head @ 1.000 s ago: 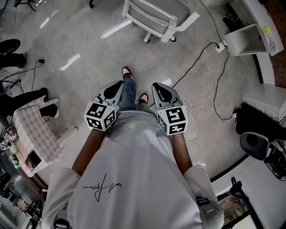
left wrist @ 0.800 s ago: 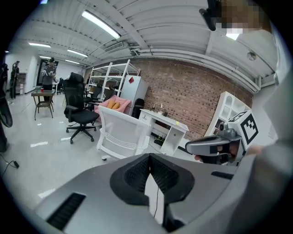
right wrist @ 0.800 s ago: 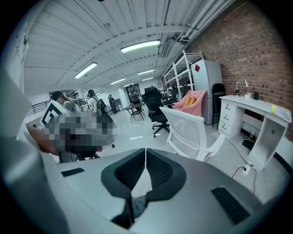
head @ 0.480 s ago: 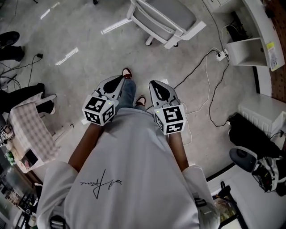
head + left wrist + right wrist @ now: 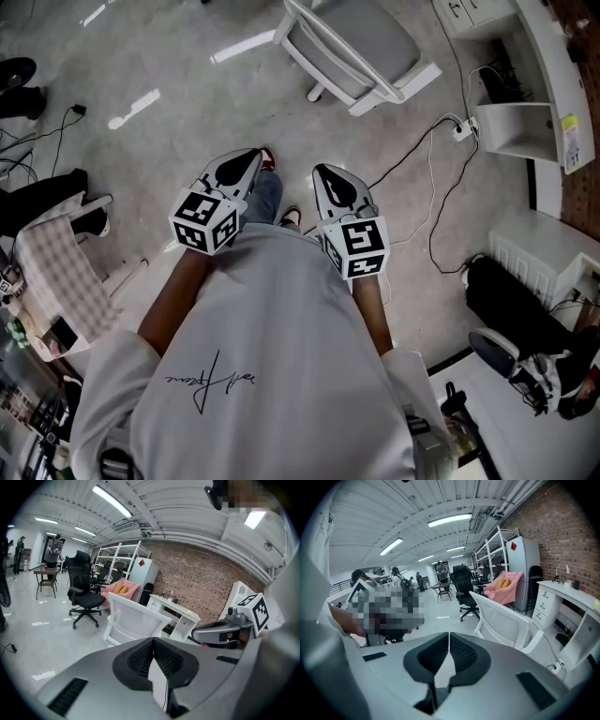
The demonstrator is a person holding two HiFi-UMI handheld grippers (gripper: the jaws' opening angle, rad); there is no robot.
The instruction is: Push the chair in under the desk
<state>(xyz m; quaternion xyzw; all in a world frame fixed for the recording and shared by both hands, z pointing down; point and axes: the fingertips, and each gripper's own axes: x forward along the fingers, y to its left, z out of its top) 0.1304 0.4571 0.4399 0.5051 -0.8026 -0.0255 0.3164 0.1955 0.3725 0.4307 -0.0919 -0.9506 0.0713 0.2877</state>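
Chair [image 5: 361, 42], one white; left claw [image 5: 248, 157], right claw [image 5: 326, 174] closed.

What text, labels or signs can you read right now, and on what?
Nothing reads clearly.
Shirt back: black handwritten script, illegible.
Desk: yellow sticker, too small to read.
White cabinet: red diamond sign, print unreadable.
Marker cubes: black square patterns, no letters.

chair [image 5: 366, 42] wht frame, gry seat | desk [image 5: 562, 591] wht | floor [image 5: 141, 178] gry | wall [image 5: 201, 581] red brick
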